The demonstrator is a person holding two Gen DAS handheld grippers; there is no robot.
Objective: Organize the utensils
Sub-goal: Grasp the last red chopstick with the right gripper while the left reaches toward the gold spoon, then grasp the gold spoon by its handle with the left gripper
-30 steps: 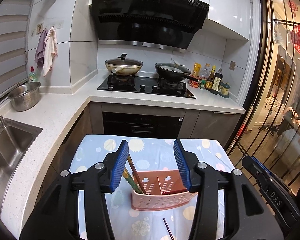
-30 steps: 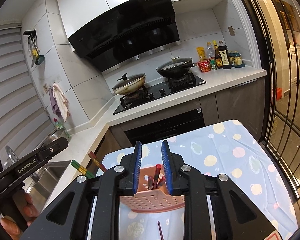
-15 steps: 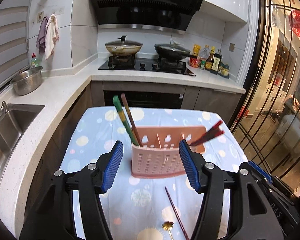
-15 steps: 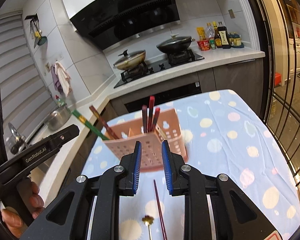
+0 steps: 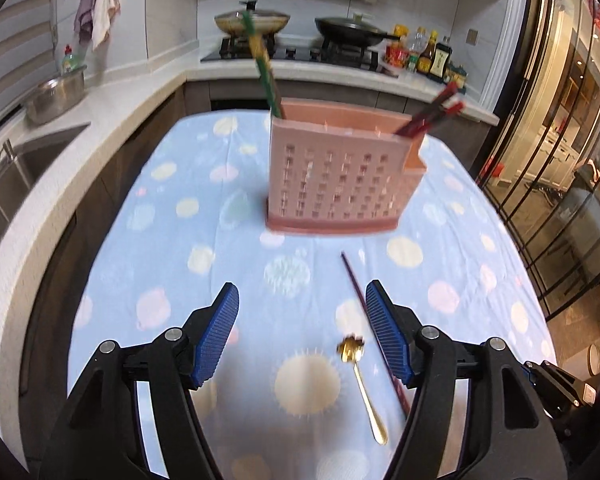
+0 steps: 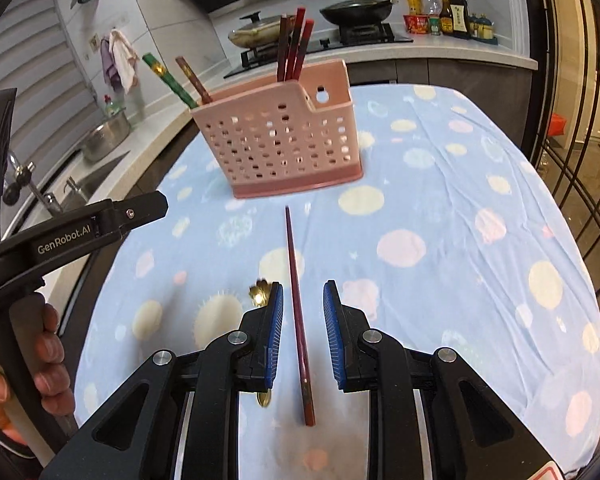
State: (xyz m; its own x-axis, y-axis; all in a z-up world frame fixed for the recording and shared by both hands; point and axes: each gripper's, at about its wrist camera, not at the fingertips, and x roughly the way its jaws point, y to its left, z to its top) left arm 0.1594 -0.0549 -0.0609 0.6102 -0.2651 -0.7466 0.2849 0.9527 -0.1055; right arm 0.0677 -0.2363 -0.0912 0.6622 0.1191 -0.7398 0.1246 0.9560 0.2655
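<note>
Pink holder [image 6: 284, 140] w/ 5 chopsticks, 1 chopstick [image 6: 298, 316] + 1 spoon [image 5: 362, 384] loose, both tools apart.

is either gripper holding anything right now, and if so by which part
Nothing is held. The right gripper straddles the dark red chopstick on the cloth, pads clear of it. The left gripper, just been opening, has nothing between its jaws.

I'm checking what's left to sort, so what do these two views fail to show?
- Gold spoon: in the right wrist view its handle is hidden behind the right hand-held gripper.
- Pink caddy: its compartments' insides are hidden by its perforated wall in both views.
- Loose dark red chopstick: left wrist view blurs it.
</note>
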